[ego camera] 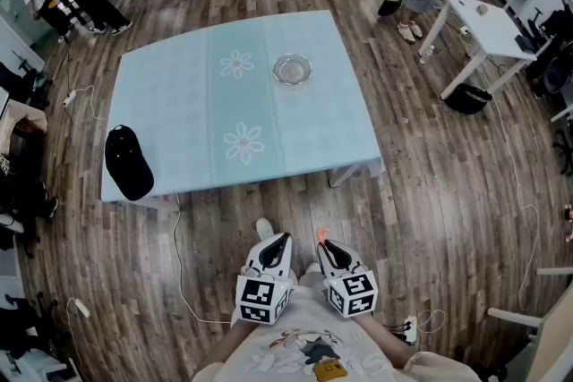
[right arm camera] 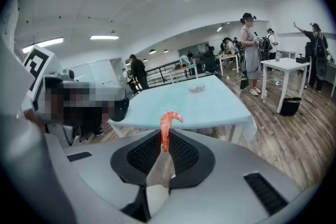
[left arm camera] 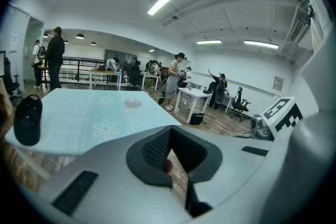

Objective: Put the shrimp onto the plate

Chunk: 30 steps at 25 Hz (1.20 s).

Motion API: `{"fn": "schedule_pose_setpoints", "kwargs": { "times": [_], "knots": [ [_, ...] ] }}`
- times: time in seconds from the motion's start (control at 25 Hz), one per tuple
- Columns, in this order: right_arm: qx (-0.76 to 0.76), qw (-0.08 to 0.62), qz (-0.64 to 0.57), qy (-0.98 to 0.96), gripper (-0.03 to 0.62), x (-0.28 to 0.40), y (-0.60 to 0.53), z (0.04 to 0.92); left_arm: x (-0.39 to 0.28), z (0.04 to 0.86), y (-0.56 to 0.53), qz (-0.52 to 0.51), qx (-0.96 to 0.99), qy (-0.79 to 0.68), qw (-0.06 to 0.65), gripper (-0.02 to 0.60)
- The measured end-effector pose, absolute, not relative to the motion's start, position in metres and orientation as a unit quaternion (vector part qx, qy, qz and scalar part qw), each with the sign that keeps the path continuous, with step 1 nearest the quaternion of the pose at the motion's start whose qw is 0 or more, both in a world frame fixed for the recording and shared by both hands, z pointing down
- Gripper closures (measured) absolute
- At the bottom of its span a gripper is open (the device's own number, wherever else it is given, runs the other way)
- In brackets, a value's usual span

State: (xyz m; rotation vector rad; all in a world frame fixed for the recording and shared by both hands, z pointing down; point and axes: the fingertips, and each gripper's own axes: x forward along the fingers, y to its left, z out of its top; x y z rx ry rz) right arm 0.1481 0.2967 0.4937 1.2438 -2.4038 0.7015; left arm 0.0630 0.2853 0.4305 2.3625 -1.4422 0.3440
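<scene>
An orange shrimp (right arm camera: 167, 127) sticks up from between the tips of my right gripper (right arm camera: 165, 138), which is shut on it. From the head view the shrimp (ego camera: 321, 235) shows as a small orange tip at the right gripper (ego camera: 323, 244), held low near my body and off the table. A clear glass plate (ego camera: 292, 69) sits on the far middle of the light-blue table (ego camera: 179, 103), well away from both grippers. It appears small in the left gripper view (left arm camera: 132, 103) and in the right gripper view (right arm camera: 197, 88). My left gripper (ego camera: 279, 242) (left arm camera: 169, 132) is shut and holds nothing.
A black cap (ego camera: 128, 161) lies at the table's near left corner. Cables (ego camera: 183, 273) run over the wooden floor in front of the table. White desks (ego camera: 483, 22) and several people stand around the room's far sides.
</scene>
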Motion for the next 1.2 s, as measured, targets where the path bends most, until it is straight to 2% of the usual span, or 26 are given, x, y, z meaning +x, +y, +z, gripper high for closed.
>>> {"fn": "schedule_pose_setpoints", "kwargs": {
  "times": [0.2, 0.44, 0.6, 0.76, 0.92, 1.2],
  "knots": [
    [0.431, 0.14, 0.243, -0.858, 0.53, 0.144, 0.368, 0.437, 0.076, 0.425, 0.375, 0.134, 0.824, -0.508, 0.213, 0.574],
    [0.449, 0.12, 0.256, -0.847, 0.53, 0.113, 0.392, 0.426, 0.056, 0.406, 0.395, 0.118, 0.846, -0.485, 0.186, 0.574],
    [0.456, 0.102, 0.254, -0.847, 0.528, 0.061, 0.405, 0.417, 0.002, 0.399, 0.411, 0.114, 0.85, -0.484, 0.174, 0.574],
    [0.46, 0.092, 0.249, -0.847, 0.529, -0.004, 0.416, 0.42, -0.073, 0.412, 0.424, 0.092, 0.84, -0.489, 0.216, 0.574],
    [0.46, 0.09, 0.254, -0.846, 0.528, -0.061, 0.427, 0.421, -0.144, 0.406, 0.435, 0.084, 0.833, -0.504, 0.211, 0.574],
    [0.459, 0.114, 0.258, -0.843, 0.528, -0.108, 0.44, 0.422, -0.193, 0.415, 0.449, 0.072, 0.828, -0.502, 0.239, 0.574]
  ]
}}
